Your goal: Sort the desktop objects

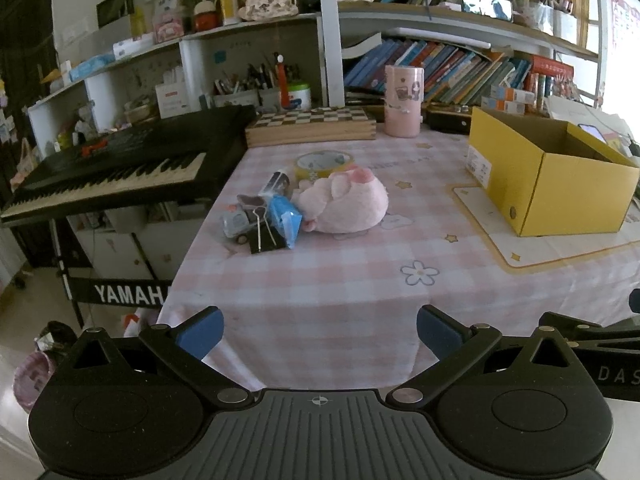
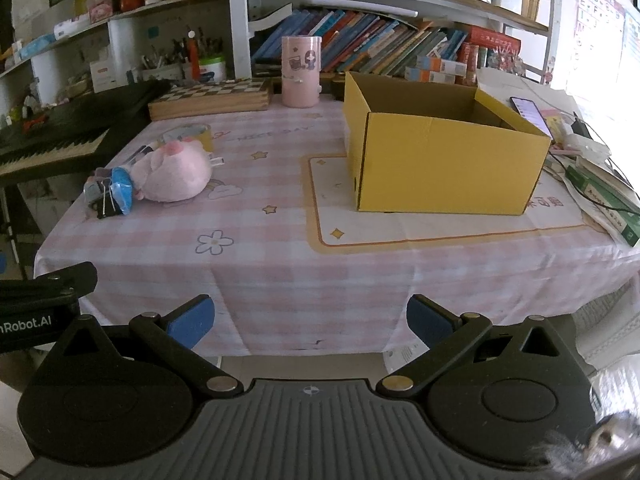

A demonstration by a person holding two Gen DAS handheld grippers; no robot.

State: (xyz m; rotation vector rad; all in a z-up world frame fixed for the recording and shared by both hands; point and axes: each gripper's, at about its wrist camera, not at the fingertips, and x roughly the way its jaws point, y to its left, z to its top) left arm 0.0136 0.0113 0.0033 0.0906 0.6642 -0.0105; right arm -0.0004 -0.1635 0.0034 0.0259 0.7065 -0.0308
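Plush pig [image 1: 344, 204] well ahead of left hand-held gripper [image 1: 320, 334]

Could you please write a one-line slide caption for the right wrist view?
Open right claw at the table edge, facing a yellow box and pink plush.

A matt checked cloth [image 2: 280, 280] is covering the desk; the yellow box [image 2: 448, 168] is looking like smooth cardboard, the pink pig [image 1: 348, 204] fuzzy plush.

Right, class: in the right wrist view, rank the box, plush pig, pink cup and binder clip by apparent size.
1. Box
2. Plush pig
3. Pink cup, farther back, so its rank against the pig is unsure
4. Binder clip
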